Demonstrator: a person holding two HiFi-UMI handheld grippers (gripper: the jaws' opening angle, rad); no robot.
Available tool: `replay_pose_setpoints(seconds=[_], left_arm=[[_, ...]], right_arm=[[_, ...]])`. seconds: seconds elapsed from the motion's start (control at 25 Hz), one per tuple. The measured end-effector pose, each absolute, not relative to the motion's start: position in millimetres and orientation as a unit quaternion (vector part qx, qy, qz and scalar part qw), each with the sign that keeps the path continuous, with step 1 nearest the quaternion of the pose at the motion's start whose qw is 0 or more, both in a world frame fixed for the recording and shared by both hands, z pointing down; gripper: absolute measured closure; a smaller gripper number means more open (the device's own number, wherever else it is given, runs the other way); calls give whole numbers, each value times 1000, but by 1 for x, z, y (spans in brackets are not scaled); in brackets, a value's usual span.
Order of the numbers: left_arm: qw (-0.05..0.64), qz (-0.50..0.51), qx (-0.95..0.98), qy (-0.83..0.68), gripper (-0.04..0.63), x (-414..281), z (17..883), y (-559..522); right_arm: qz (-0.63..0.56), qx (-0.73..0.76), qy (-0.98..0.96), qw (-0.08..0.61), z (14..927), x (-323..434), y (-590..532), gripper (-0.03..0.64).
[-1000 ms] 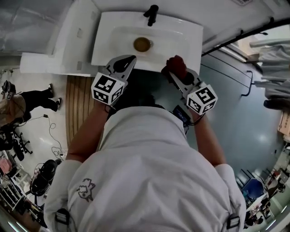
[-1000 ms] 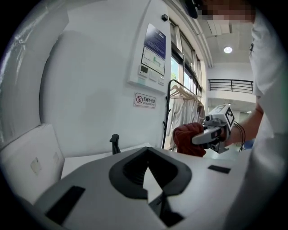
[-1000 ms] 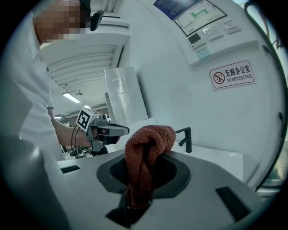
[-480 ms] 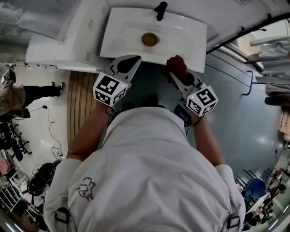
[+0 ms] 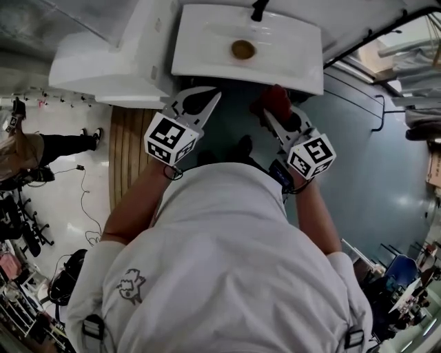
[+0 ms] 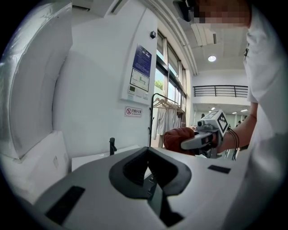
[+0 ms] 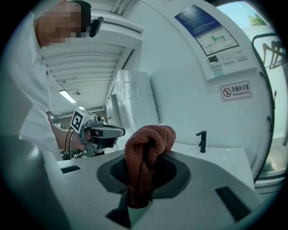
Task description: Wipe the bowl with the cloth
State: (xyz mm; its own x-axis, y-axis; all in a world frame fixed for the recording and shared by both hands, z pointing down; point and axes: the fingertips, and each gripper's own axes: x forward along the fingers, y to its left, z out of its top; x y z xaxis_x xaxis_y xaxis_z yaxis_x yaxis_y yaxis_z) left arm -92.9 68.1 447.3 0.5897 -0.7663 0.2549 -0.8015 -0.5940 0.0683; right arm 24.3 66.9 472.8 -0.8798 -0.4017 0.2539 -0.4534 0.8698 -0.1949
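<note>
**White washroom, cloth gripped short of the bowl**

White wall and the white bowl [image 5: 293, 52] of the washbasin lay beyond your fingertips, with a brass drain [image 5: 242, 49] in the bowl's floor and a black tap [image 5: 260, 8] at its far edge. Your right gripper [image 7: 135, 197] had its fingers clamped on the rust-red cloth [image 7: 146, 155], which bunched up above them just short of the bowl's near rim. Your left gripper [image 6: 150, 179] had its fingers pressed together and empty. It sat level with the right fingers, well apart to their left and also short of that rim.
</note>
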Motion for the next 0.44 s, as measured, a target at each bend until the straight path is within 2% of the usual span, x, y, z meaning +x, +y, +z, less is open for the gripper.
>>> replay_pose_setpoints(seconds=[0.44], left_arm=[[92,90,900,-417,582,-125,448,126]], right_arm=[[116,258,-954,98,463,-2,124,515]])
